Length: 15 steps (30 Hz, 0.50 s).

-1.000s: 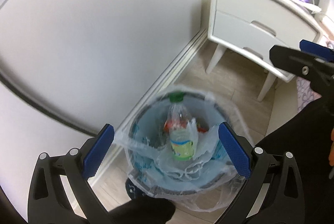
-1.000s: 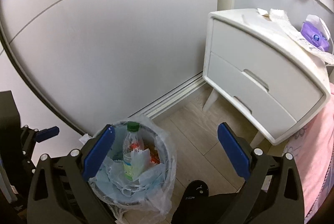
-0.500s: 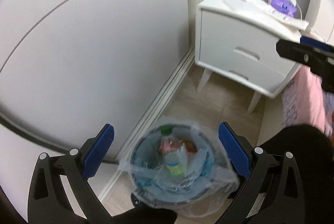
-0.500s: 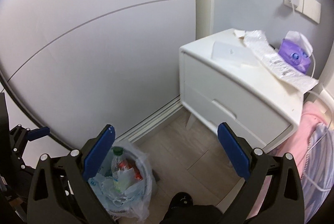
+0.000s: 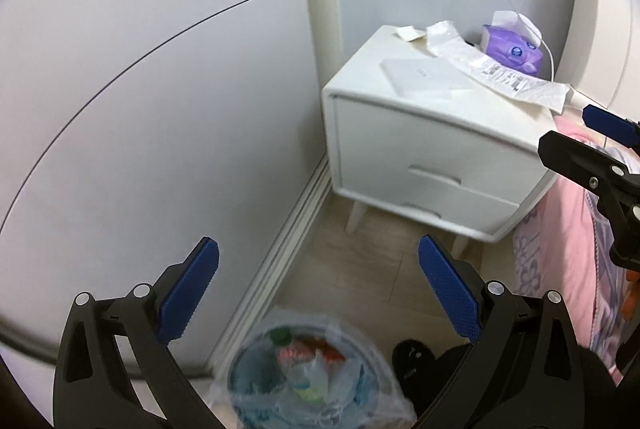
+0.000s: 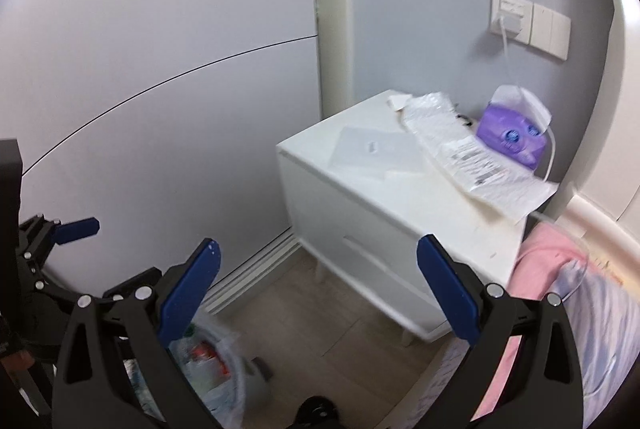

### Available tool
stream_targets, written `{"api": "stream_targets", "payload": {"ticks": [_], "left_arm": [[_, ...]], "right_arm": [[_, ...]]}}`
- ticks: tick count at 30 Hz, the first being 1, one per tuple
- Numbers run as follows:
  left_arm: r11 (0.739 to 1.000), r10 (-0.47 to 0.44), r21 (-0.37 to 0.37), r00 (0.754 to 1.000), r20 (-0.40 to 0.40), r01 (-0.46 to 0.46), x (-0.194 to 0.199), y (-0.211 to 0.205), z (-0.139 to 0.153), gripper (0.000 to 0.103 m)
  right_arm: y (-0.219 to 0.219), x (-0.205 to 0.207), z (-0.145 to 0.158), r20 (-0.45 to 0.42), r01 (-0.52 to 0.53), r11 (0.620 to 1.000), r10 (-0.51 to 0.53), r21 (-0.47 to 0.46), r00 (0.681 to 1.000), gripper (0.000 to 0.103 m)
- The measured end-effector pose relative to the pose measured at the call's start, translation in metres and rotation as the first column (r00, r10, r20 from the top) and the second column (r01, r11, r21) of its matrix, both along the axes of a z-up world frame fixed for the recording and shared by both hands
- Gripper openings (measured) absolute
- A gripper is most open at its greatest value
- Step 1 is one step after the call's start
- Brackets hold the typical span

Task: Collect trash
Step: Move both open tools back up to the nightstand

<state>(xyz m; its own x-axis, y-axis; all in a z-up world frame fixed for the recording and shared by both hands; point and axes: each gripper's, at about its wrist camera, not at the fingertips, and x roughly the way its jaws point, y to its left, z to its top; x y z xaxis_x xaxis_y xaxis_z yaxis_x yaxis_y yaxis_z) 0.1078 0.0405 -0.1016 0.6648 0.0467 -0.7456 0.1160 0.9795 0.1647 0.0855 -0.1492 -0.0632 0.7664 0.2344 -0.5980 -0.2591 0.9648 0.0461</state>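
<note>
Lined trash bin (image 5: 308, 377) on the floor by the wall, already loaded: a green-capped bottle and wrappers are seen inside. Left tongs (image 5: 318, 293) and right tongs (image 6: 316, 291) are held wide apart, nothing gripped. Crumpled plastic wrapper (image 6: 460, 141) and paper scrap (image 5: 410, 33) are left on the nightstand (image 5: 420, 157); judged partway done.

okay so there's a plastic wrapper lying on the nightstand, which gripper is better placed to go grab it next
Probably the right gripper. It is open and empty, and the wrapper on the nightstand sits ahead of it. The left gripper, also open, hangs back over the trash bin, farther from the nightstand.
</note>
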Motion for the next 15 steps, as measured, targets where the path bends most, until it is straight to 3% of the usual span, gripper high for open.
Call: {"api": "stream_targets", "payload": {"ticks": [15], "left_arm": [[0.985,-0.172,0.016,0.984,0.036,0.172,0.123,-0.062,0.012,0.097]], "right_arm": [[-0.055,0.089,0.003,0.017,0.110,0.994,-0.110,-0.001,0.994,0.096]]}}
